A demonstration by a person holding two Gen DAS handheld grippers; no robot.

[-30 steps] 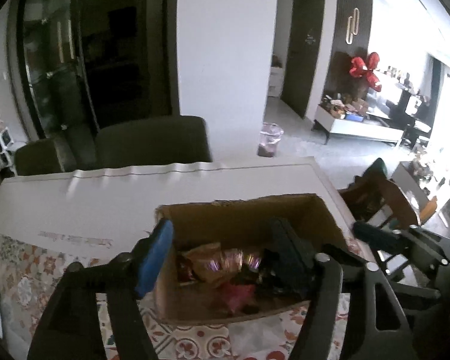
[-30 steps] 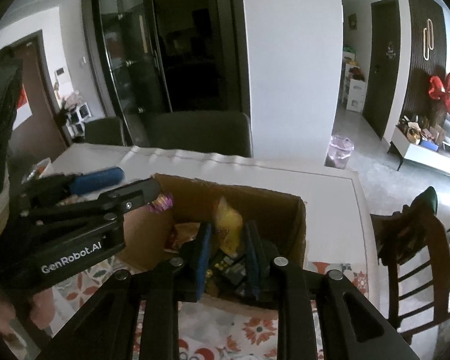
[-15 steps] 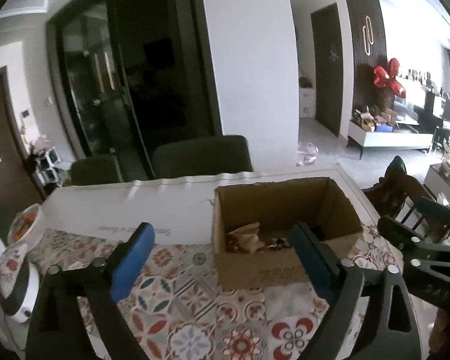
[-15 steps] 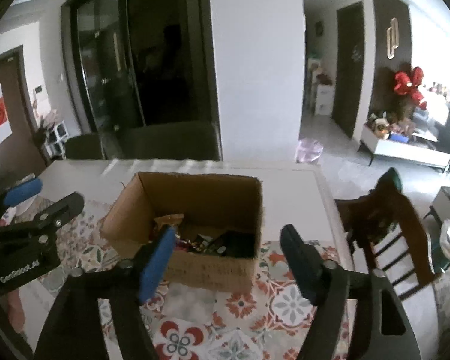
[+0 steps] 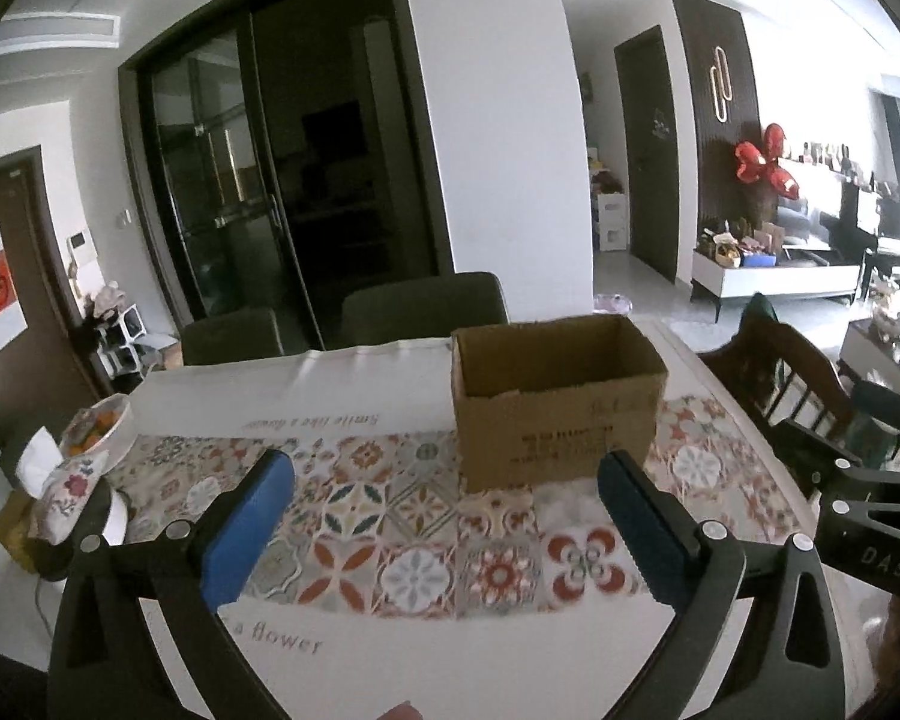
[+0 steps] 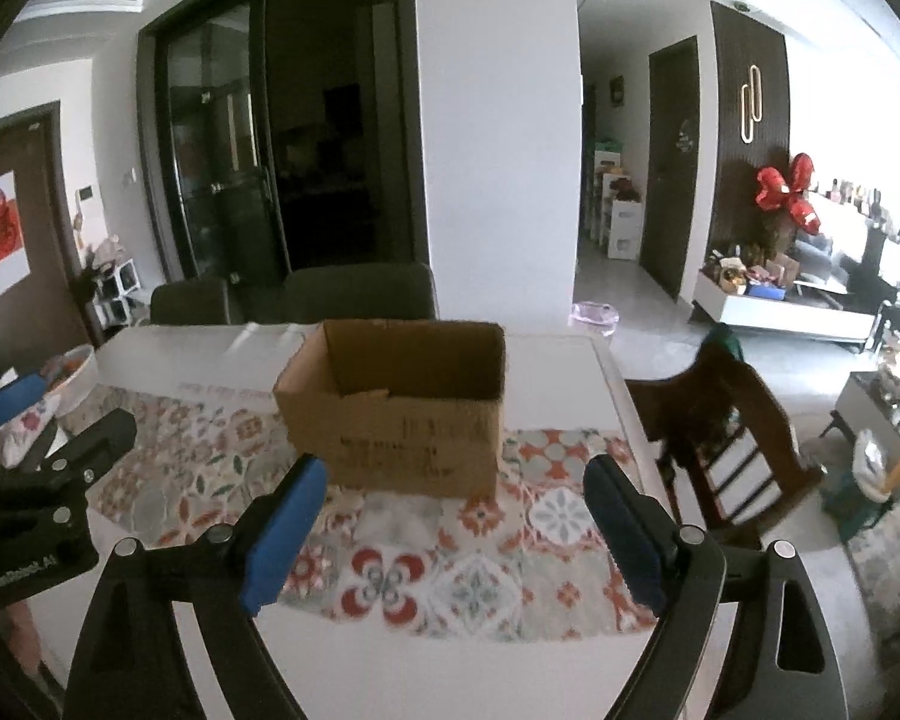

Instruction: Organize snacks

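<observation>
Tools come first in both views: the left tool (image 5: 444, 525) and the right tool (image 6: 450, 525) each hang over the near edge of the white desk (image 5: 354, 648), blue-padded fingers spread wide and holding nothing. Beyond them lies a floral tile-patterned mat (image 5: 426, 516). On its far part, toward the desk's right edge, stands the open brown corrugated cardboard box (image 5: 555, 414), upright, well apart from both tools. Its contents cannot be seen from this low angle. The box looks light but thin-walled, likely to flex if pinched on one side; gripping the top rim at opposite walls seems safest. Snack packets inside would probably be soft, crinkly and slippery. At the far left edge sits a white bowl of orange fruit (image 5: 99, 426).
</observation>
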